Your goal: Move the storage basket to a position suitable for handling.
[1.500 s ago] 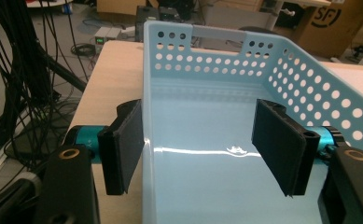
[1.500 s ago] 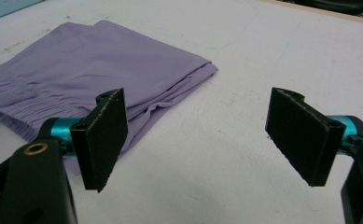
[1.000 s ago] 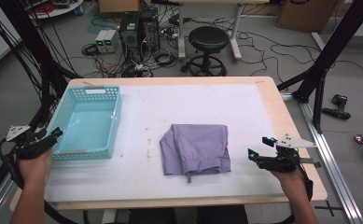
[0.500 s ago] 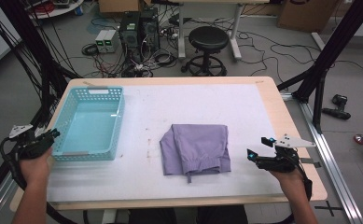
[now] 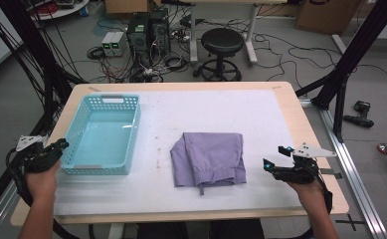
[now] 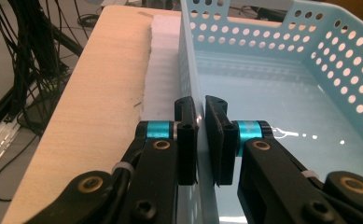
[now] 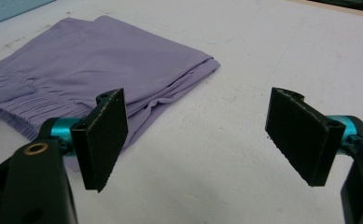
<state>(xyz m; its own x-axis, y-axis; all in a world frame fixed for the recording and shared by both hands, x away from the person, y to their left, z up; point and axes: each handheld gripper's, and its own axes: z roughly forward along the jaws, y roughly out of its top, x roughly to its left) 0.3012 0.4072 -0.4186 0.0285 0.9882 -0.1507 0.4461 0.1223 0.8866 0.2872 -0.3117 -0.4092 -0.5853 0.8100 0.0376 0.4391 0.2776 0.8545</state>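
A light blue perforated basket stands empty on the left of the table. My left gripper is at its near left corner. In the left gripper view its jaws have just been closing, and the left gripper now pinches the basket's thin left wall between its pads. A folded purple cloth lies flat mid-table. My right gripper rests to the cloth's right, apart from it. In the right gripper view, the right gripper stands open over bare mat, with the cloth ahead to the left.
A white mat covers most of the wooden table. Beyond the far edge, a black stool, computer boxes and cables sit on the floor. Black frame posts flank the table.
The left gripper's jaws have closed onto the basket's left wall after a small shift toward it. The right gripper, the cloth and the basket have stayed in place.
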